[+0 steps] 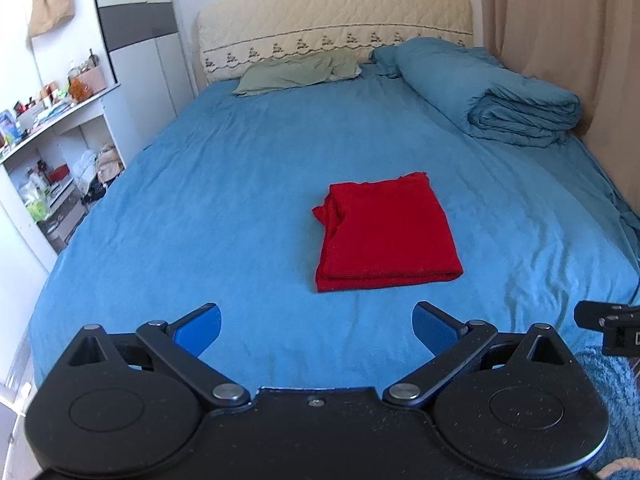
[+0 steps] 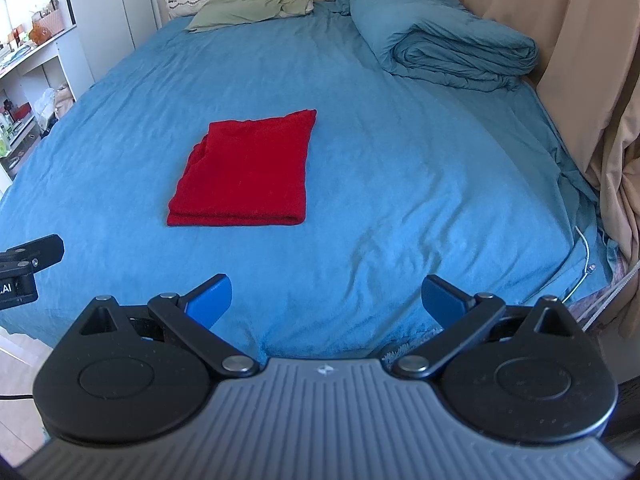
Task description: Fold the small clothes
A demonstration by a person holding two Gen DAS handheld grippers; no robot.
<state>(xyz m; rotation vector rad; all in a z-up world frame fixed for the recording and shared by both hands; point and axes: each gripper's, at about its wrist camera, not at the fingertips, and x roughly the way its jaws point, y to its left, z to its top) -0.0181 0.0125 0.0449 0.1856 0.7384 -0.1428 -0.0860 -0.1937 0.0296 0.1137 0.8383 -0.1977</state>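
Bed: the blue sheet (image 1: 224,200) filled most of both frames, wrinkled, with bare cloth all round the centre.
Duvet: lay rolled at upper right (image 1: 492,92), beside the curtain (image 1: 560,20).
Pillow: a green one (image 1: 296,72) sat against the headboard (image 1: 332,20), top centre.
Shelves: cluttered, at the left edge (image 1: 52,152); contents hard to make out.
Red cloth: lay folded (image 2: 244,172) mid-bed, touched by nothing.
Left gripper: hung low centre (image 1: 316,330), jaws spread, empty.
Right gripper: likewise (image 2: 326,300), spread wide, holding nothing.
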